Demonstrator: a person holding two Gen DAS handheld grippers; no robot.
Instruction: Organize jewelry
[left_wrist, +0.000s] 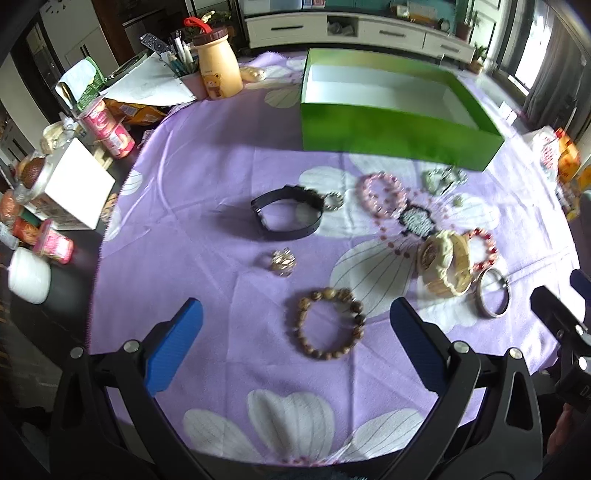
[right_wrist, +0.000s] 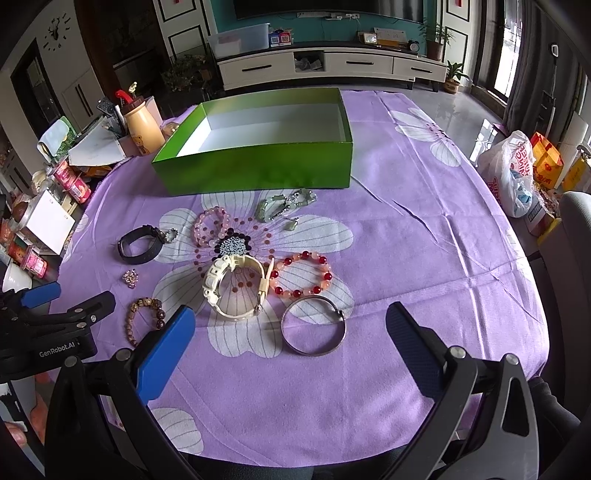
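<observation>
Lying flat, silver bangle (right_wrist: 314, 325), green box (right_wrist: 255, 173) lengthwise left-right

The cloth holds 2 watches (right_wrist: 235, 288) (right_wrist: 139, 244), 1 bangle (right_wrist: 313, 325) and 1 box (right_wrist: 255, 168). 4 bracelets (right_wrist: 303, 275) (right_wrist: 211, 229) (right_wrist: 144, 319) (right_wrist: 286, 205) lie there, plus 1 brooch (right_wrist: 130, 276) and 1 ring (right_wrist: 170, 235).

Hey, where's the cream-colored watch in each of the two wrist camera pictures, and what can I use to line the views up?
Left wrist view: the cream watch sits right of center, just left of the red beaded bracelet.
Right wrist view: the cream watch lies near the center, again directly left of the red beaded bracelet.
Shared landmark: the green box at the far side of the purple cloth.
</observation>
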